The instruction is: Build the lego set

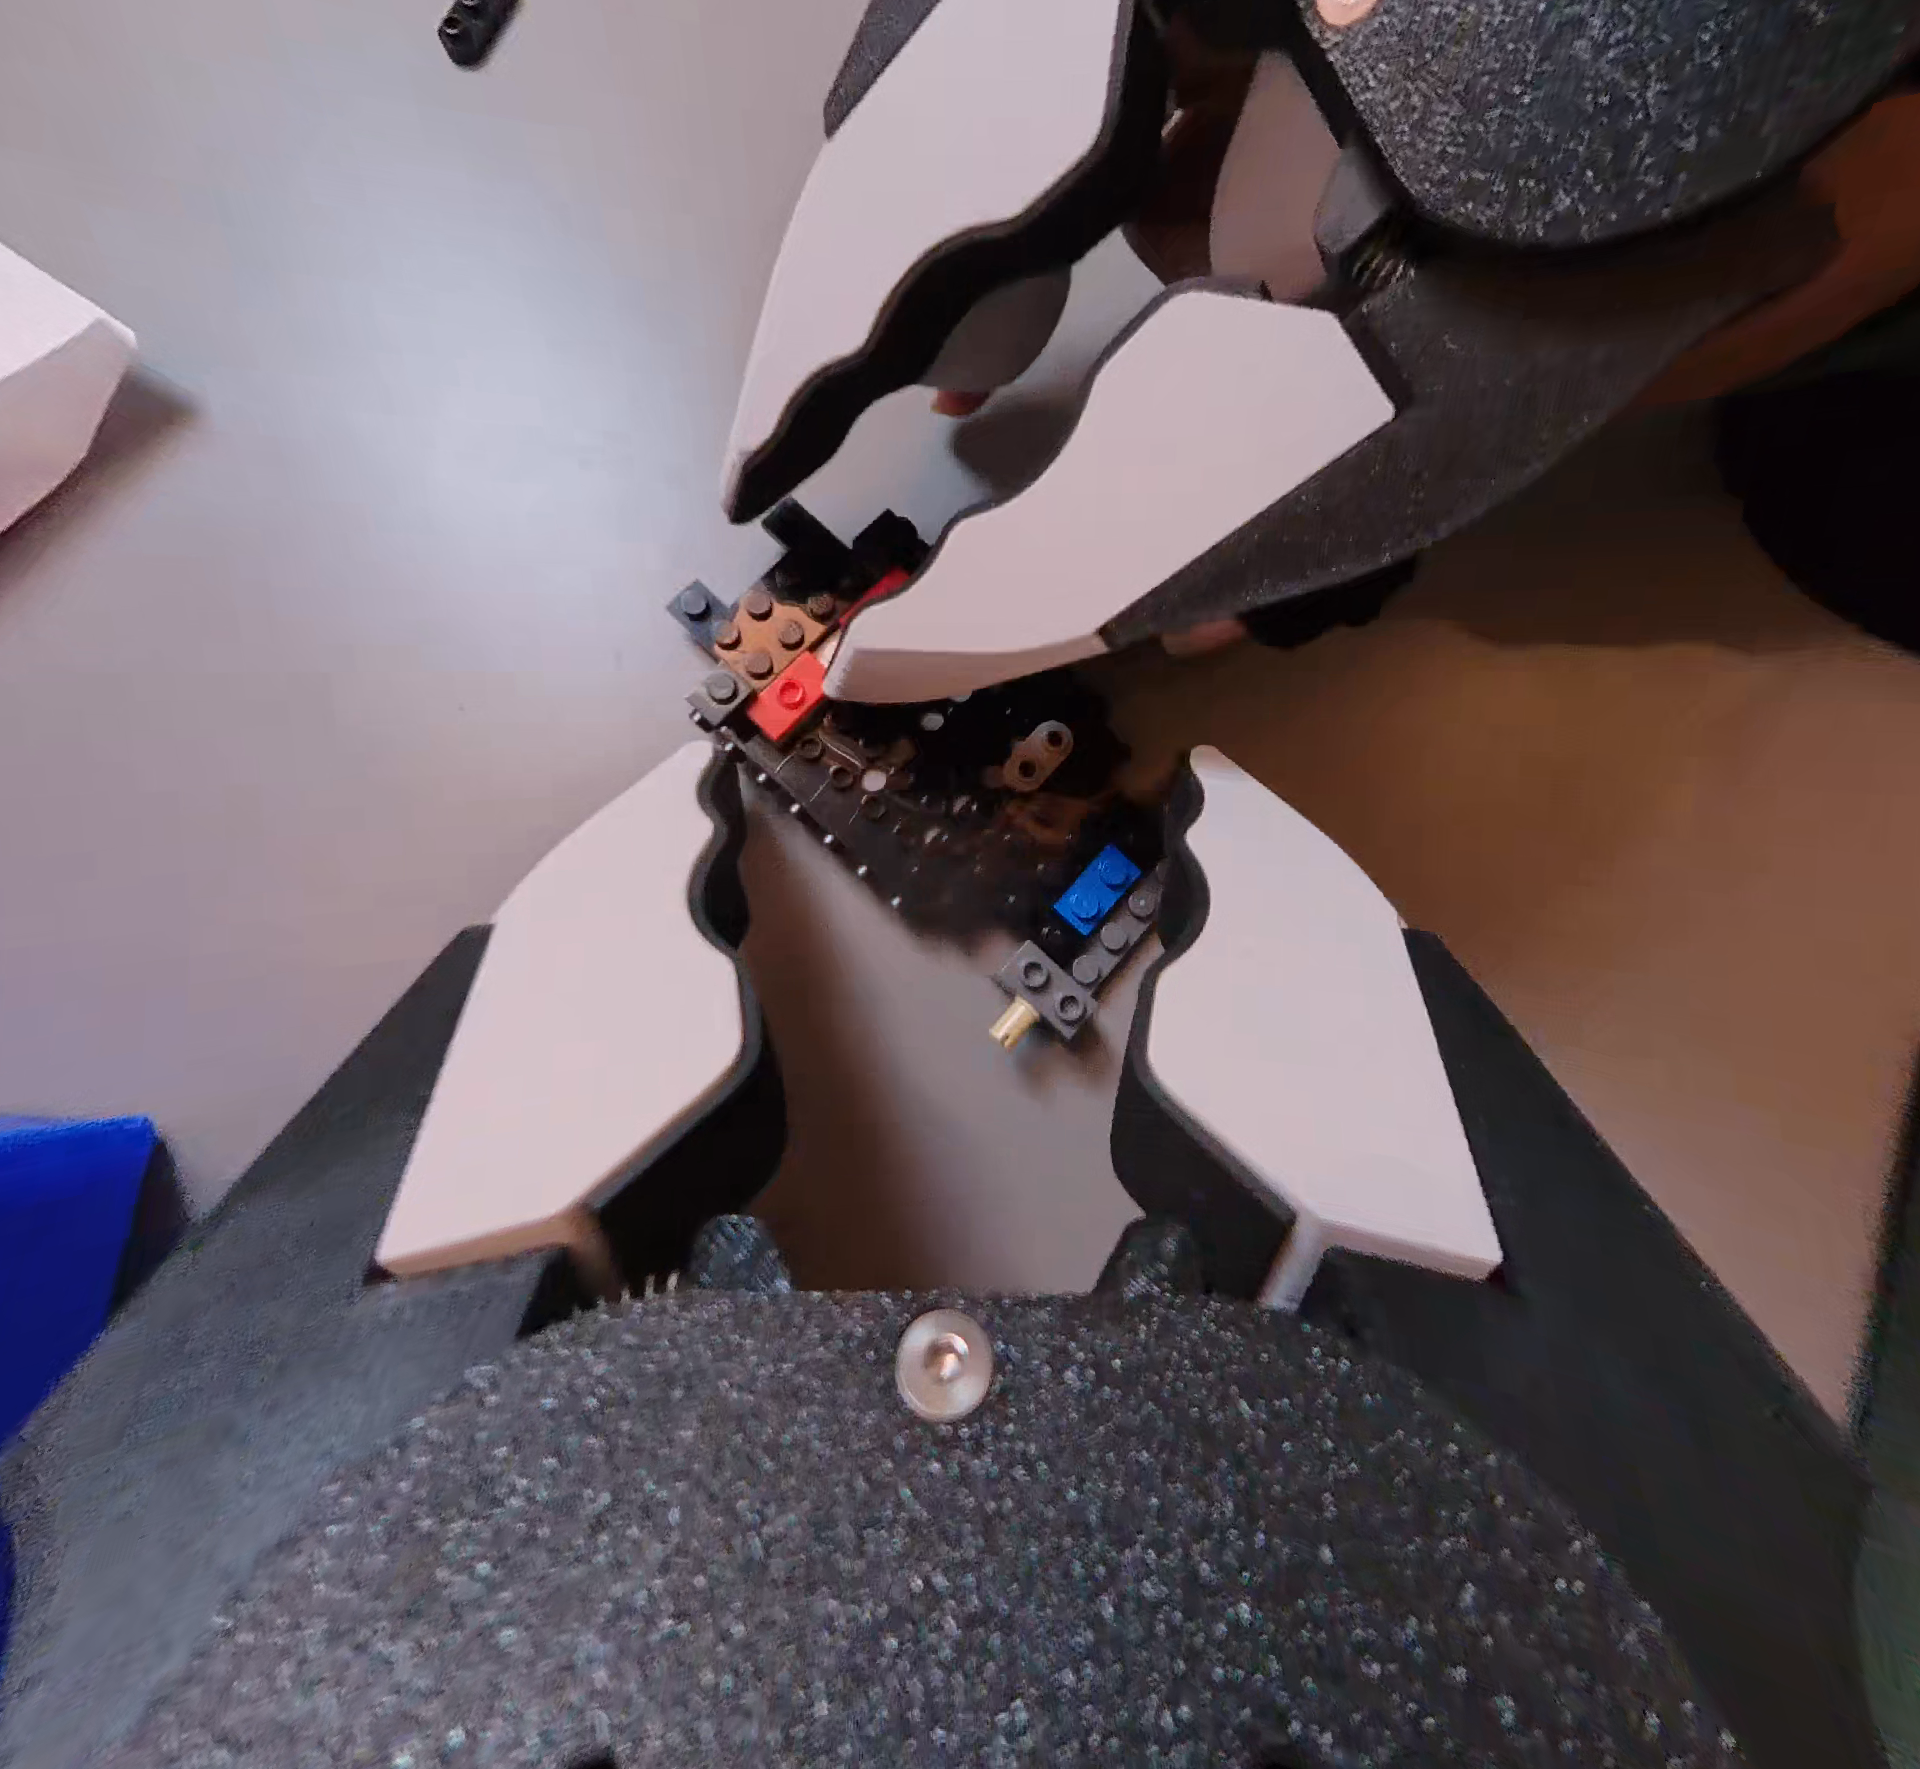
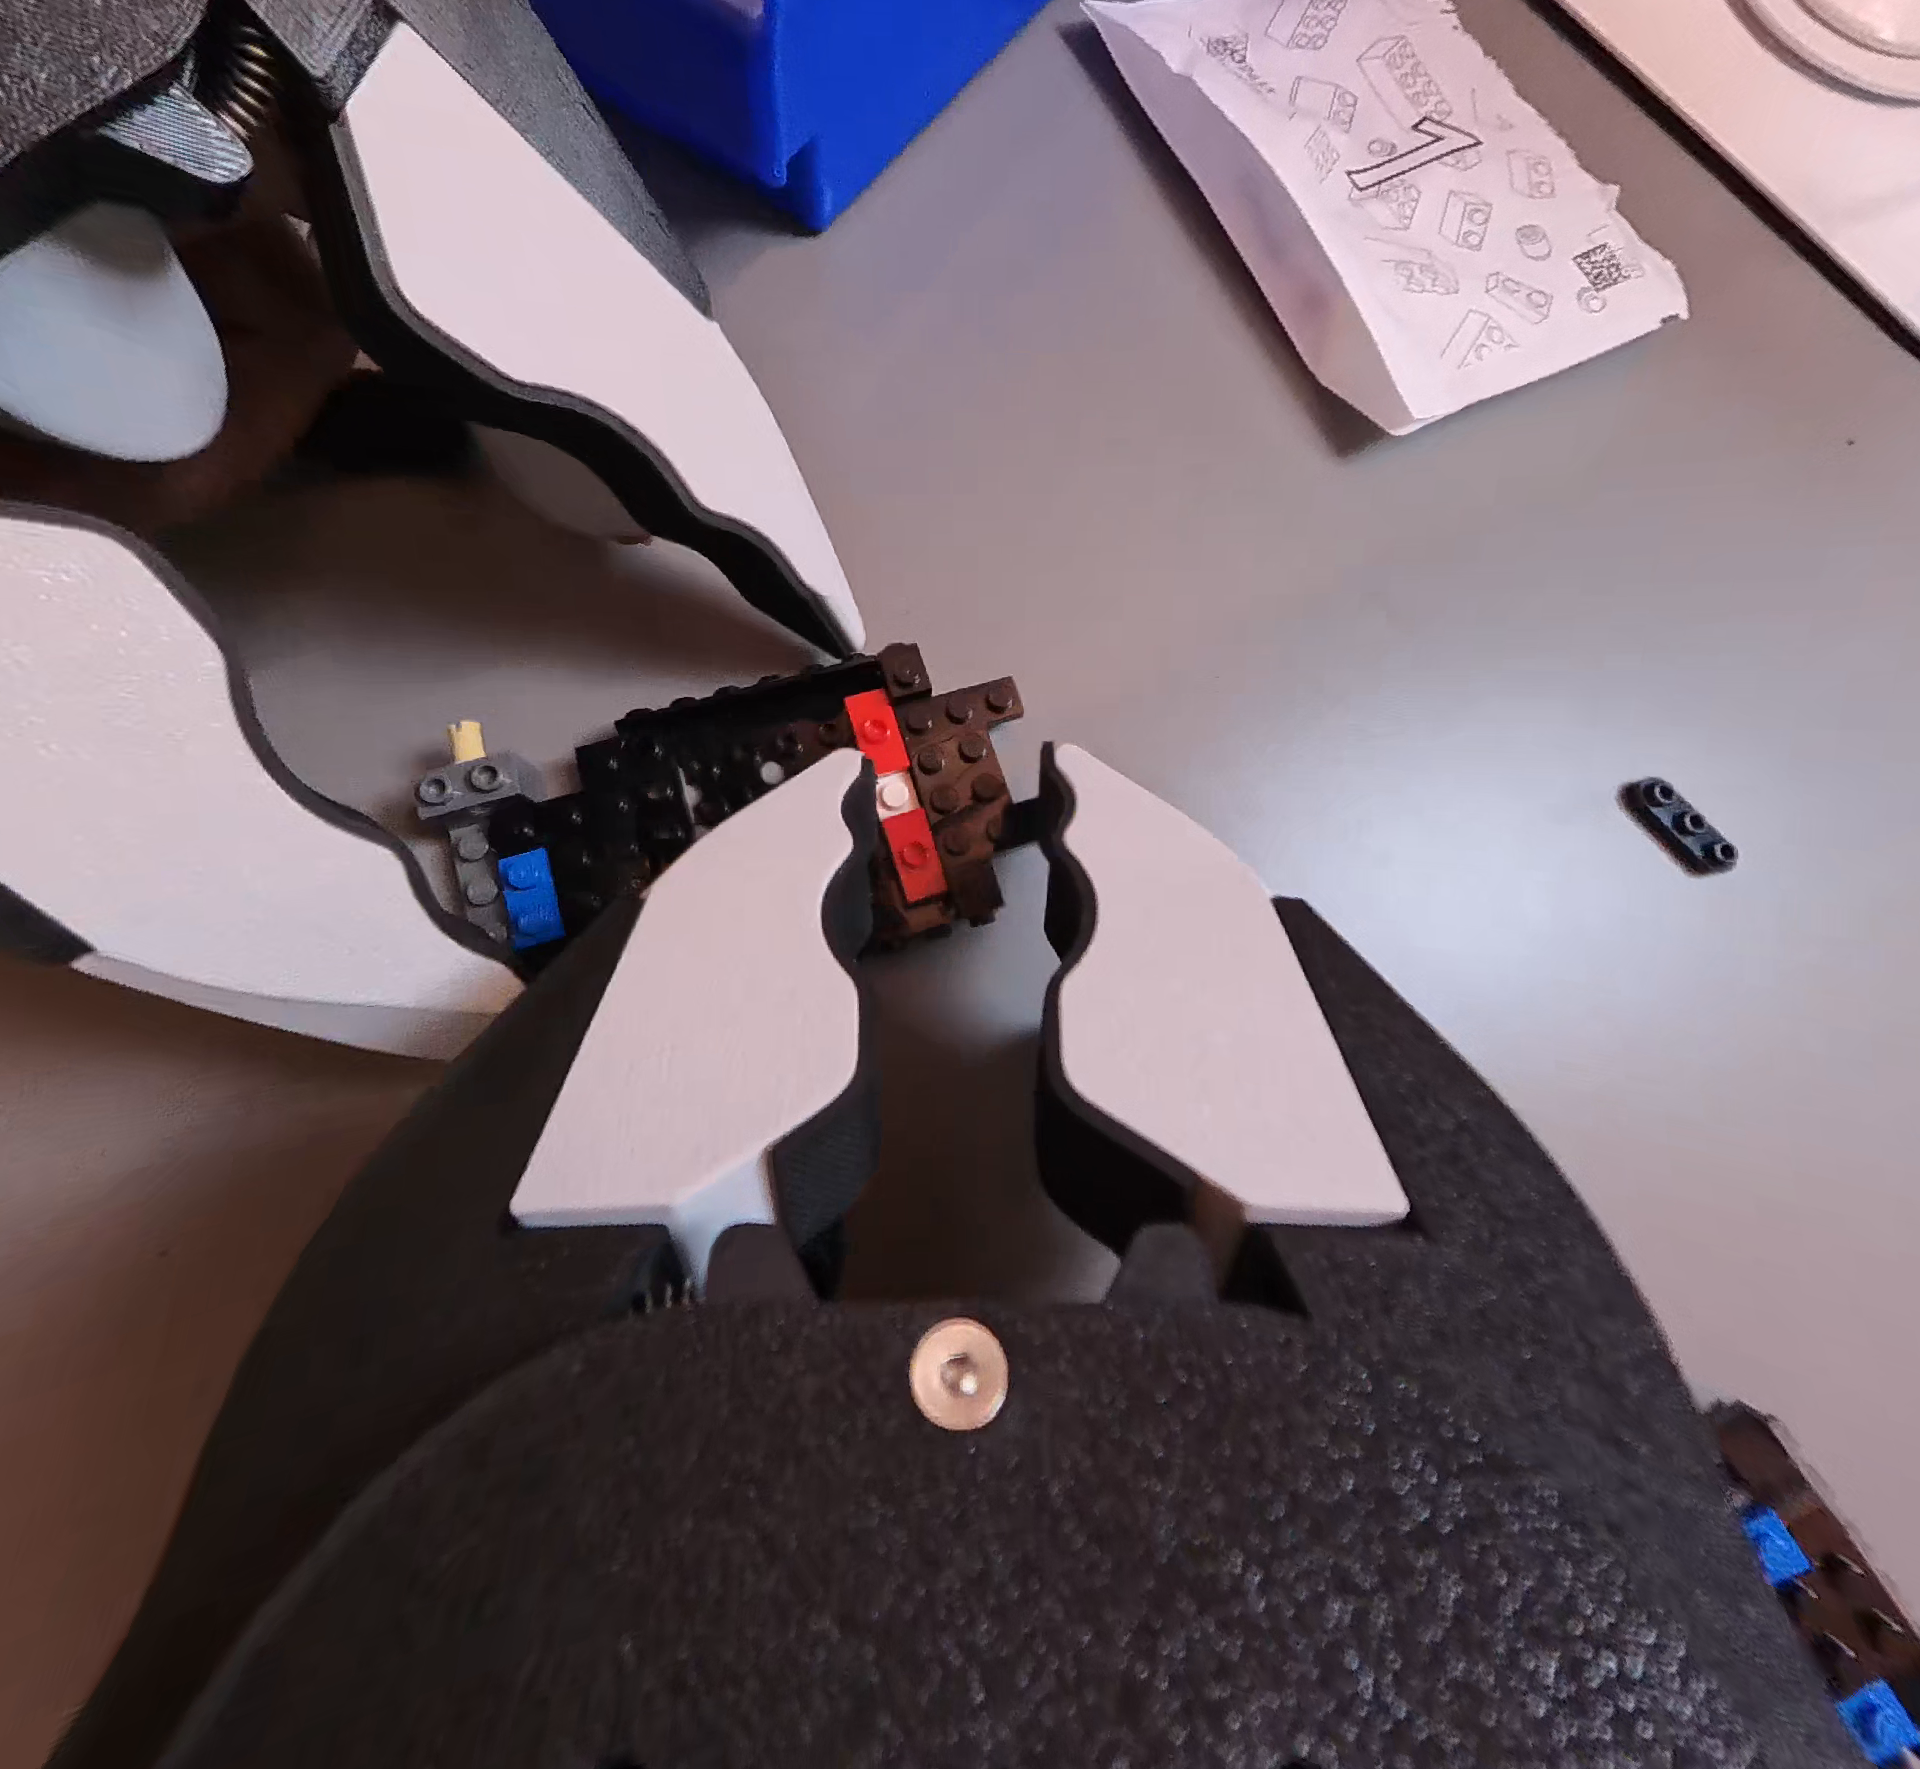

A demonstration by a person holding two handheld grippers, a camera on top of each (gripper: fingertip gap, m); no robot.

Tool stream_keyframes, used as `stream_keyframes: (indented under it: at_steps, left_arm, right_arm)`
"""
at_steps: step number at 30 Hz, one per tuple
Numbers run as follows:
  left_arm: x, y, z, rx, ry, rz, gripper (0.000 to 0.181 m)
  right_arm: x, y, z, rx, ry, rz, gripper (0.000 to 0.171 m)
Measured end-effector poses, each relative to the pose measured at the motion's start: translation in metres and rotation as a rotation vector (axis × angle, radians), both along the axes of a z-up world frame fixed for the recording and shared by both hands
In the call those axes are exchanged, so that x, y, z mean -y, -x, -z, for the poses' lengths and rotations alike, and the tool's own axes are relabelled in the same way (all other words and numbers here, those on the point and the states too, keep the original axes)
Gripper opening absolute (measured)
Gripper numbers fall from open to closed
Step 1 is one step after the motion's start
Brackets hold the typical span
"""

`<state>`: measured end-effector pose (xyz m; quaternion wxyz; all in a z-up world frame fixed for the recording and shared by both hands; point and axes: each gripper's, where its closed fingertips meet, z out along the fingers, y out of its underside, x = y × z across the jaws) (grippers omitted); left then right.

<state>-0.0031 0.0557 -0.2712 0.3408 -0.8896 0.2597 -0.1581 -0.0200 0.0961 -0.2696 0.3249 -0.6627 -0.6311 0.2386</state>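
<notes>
Both tools gape wide around the brick build [image 2: 790, 784] on the tabletop [image 2: 1299, 680], gripping nothing; a careless squeeze could knock plates loose.

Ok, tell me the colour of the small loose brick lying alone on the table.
Black; the loose brick shows best in the right wrist view.

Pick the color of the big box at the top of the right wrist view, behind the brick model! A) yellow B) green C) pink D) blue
D: the plastic box standing on the grey table, beyond the brick model and next to the printed paper bag, is bright blue.
</notes>
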Motion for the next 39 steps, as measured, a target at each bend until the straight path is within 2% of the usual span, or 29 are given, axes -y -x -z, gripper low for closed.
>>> stream_keyframes:
  at_steps: [5,7,10,11,15,20,22,24,25,33,34,35,37,39]
  left_arm:
    - [0.002,-0.002,0.002,0.048,0.045,-0.006,0.079]
    - [0.003,-0.003,0.003,0.074,0.052,0.014,0.074]
    - [0.003,-0.002,0.004,0.041,0.039,0.042,0.070]
    - [0.002,-0.003,0.005,0.033,0.032,0.050,0.070]
    - [0.005,-0.008,0.003,0.056,0.048,0.066,0.077]
    - [-0.002,-0.008,0.004,0.027,0.063,-0.017,0.085]
    - [-0.005,-0.009,0.007,-0.023,0.048,-0.031,0.082]
    - [-0.009,-0.005,0.009,-0.075,0.012,-0.043,0.069]
    - [-0.009,-0.006,0.009,-0.071,-0.003,-0.029,0.068]
    - [-0.009,-0.006,0.010,-0.085,-0.028,0.000,0.070]
    - [-0.009,-0.006,0.010,-0.083,-0.028,0.007,0.067]
    - [-0.008,-0.007,0.010,-0.080,-0.030,0.019,0.066]
    - [-0.008,-0.007,0.010,-0.075,-0.033,0.017,0.066]
    - [-0.007,-0.007,0.010,-0.068,-0.030,0.021,0.066]
  right_arm:
    - [0.003,0.000,-0.002,-0.008,-0.034,-0.047,0.032]
    - [0.004,0.003,-0.005,-0.020,-0.014,-0.065,0.034]
    - [0.006,0.000,0.006,0.051,0.030,-0.084,0.040]
    - [0.004,0.001,0.005,0.045,0.027,-0.076,0.037]
    - [0.002,0.000,0.004,0.059,0.008,-0.057,0.032]
    - [0.005,0.001,0.002,0.071,-0.040,-0.012,0.031]
    - [0.008,0.002,0.001,0.067,-0.078,-0.003,0.029]
    - [0.007,-0.001,0.001,0.066,-0.095,0.001,0.030]
    - [0.007,-0.001,0.000,0.065,-0.095,0.001,0.030]
    - [0.008,-0.004,-0.004,0.040,0.122,-0.027,0.029]
    - [0.015,-0.002,-0.014,-0.028,0.238,-0.060,0.006]
    - [0.013,-0.005,-0.011,-0.023,0.316,-0.047,0.006]
    - [0.008,-0.009,-0.009,-0.004,0.267,-0.053,0.007]
    - [0.010,-0.007,-0.019,-0.079,0.325,-0.056,0.007]
